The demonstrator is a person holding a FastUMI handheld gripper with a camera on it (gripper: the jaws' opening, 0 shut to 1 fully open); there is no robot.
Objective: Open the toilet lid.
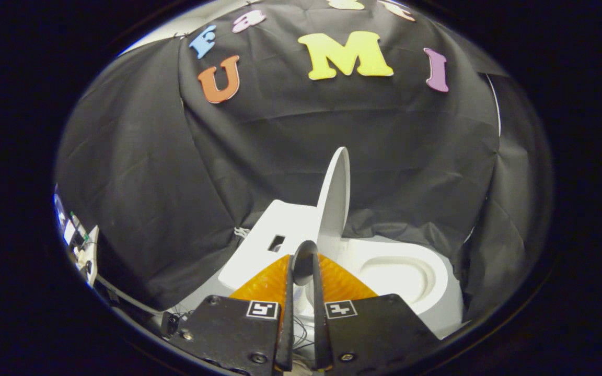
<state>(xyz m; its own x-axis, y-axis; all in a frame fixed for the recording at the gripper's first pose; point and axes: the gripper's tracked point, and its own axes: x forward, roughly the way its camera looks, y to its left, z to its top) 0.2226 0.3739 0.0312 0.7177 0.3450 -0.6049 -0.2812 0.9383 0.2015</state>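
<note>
A white toilet stands just ahead of my fingers. Its lid [335,193] is raised, nearly upright and seen edge-on, rising just beyond my fingertips. To the right of the lid the seat and bowl [403,274] lie uncovered. My gripper [304,249] points at the foot of the lid, near the hinge. Its two fingers meet at their tips with only a thin slit lower down, and nothing is held between them. I cannot tell whether the tips touch the lid.
A white rear block [275,232] with a small rectangular hole sits left of the lid. Black cloth hangs close behind and around the toilet. Some cables and small electronics [79,240] lie at the far left by the cloth's edge.
</note>
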